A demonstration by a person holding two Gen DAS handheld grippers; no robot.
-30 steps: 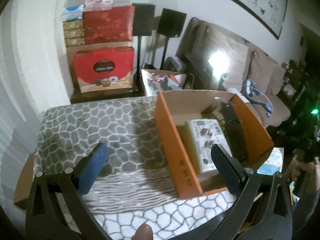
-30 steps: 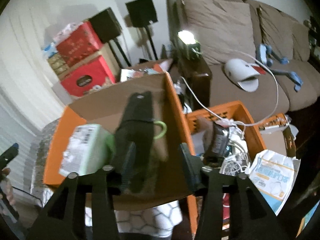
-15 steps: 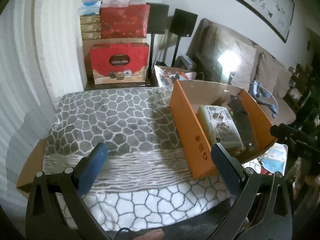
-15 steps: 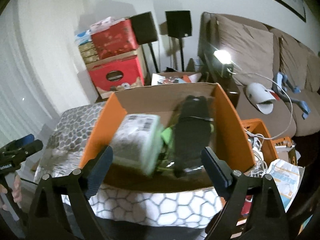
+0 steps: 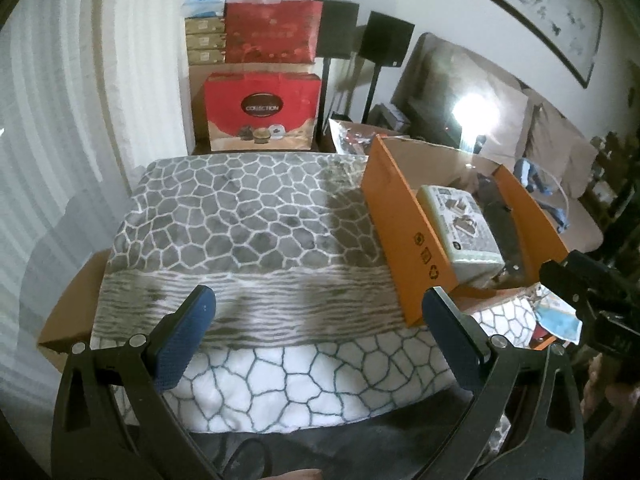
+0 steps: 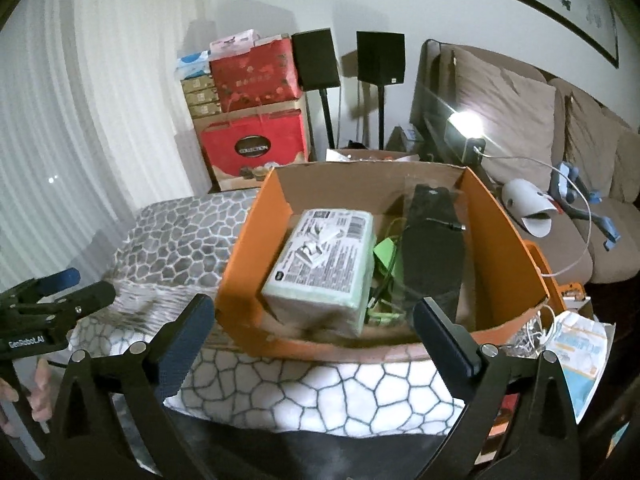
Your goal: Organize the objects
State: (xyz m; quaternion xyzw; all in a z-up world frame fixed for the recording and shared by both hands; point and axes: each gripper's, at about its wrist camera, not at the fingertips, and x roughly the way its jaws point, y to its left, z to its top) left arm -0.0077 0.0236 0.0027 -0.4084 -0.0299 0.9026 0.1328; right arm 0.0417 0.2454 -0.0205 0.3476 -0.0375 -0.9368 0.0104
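Note:
An orange cardboard box stands on the right part of a table covered with a grey-and-white pebble-pattern cloth. In it lie a pale green packet, a long black object and some green bits. The box also shows in the left wrist view, with the packet inside. My right gripper is open and empty, in front of the box's near wall. My left gripper is open and empty over the table's front edge, left of the box.
Red gift boxes are stacked behind the table beside two black speakers on stands. A brown sofa with a lit lamp stands at the right. An orange crate with cables and a white bag sit on the floor right of the table.
Both grippers have pulled back from the box toward the table's front. The right gripper opened and let go of the long black object, which now lies in the box.

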